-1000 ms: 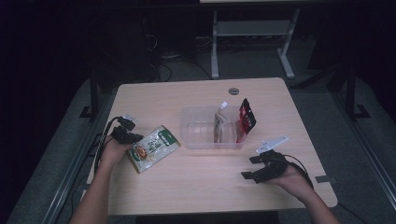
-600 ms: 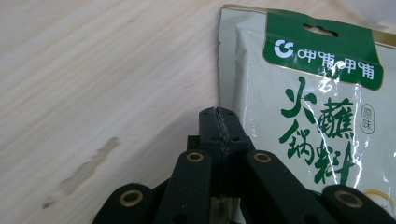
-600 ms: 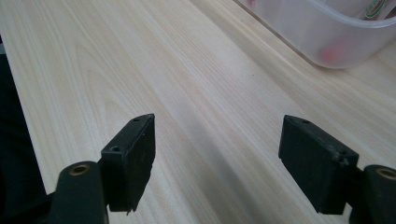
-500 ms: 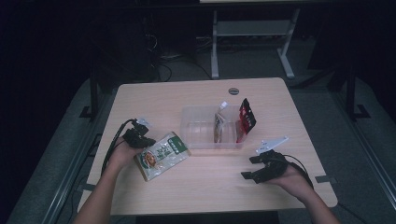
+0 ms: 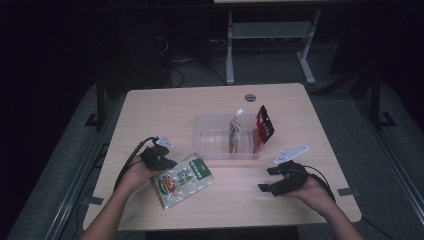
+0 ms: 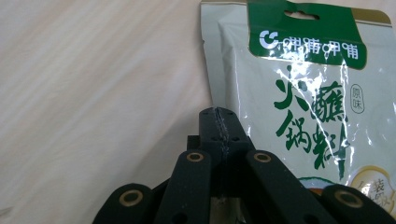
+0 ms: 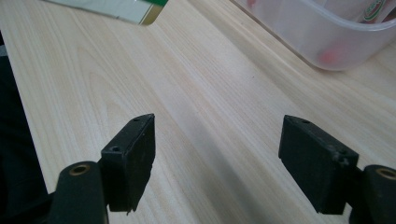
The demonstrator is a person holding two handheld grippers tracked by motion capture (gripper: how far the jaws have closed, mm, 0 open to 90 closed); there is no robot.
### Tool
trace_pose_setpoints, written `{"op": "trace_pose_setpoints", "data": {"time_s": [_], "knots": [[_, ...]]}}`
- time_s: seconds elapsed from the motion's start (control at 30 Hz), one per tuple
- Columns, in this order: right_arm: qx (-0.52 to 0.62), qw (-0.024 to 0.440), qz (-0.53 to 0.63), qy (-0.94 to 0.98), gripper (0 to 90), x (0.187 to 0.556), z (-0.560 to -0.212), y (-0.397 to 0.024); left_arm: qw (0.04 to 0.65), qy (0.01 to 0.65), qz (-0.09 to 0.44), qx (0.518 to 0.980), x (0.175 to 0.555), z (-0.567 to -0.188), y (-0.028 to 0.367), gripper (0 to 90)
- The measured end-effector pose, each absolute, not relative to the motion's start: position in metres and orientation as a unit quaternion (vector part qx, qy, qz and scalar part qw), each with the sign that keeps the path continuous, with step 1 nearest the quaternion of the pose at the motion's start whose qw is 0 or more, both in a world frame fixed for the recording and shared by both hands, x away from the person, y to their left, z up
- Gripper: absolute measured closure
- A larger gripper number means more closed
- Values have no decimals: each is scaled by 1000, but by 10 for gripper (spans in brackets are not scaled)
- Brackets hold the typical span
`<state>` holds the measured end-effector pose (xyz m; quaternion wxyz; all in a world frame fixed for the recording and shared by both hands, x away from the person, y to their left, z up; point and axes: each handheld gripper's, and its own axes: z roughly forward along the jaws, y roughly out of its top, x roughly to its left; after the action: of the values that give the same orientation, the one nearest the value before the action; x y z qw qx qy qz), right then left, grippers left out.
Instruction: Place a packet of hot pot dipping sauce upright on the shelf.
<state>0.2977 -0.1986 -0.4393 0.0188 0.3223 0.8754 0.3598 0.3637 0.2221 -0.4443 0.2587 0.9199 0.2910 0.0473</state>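
A green-and-white food packet [image 5: 184, 180] with a green header lies near the table's front left, tilted. My left gripper [image 5: 167, 162] is at its left edge. In the left gripper view the jaws [image 6: 219, 114] are pressed together at the edge of the packet [image 6: 303, 102], which runs in between them. My right gripper [image 5: 265, 179] rests near the front right of the table, pointing left. Its jaws [image 7: 217, 154] stand wide apart over bare wood with nothing between them.
A clear plastic tub [image 5: 212, 152] sits mid-table, also seen as the tub [image 7: 327, 42] in the right gripper view. It holds a slim pouch [image 5: 235, 132], and a red packet [image 5: 263, 127] leans at its right end. A desk frame stands beyond the table.
My left hand has moved right and a little toward the table's front edge, and the green-and-white packet has come along with it. The right hand has stayed still.
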Motion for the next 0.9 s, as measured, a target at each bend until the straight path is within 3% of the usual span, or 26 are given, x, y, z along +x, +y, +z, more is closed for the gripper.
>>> {"op": "trace_pose_setpoints", "data": {"time_s": [0.57,0.77,0.9], "knots": [[321,20,361,875,267,298,-440,-200,279,234,29,931,347,-434,197,885],[324,20,361,874,267,298,-439,-201,316,238,25,918,329,-417,217,671],[321,20,361,875,267,299,-440,-200,309,220,43,924,311,-420,226,448]]}}
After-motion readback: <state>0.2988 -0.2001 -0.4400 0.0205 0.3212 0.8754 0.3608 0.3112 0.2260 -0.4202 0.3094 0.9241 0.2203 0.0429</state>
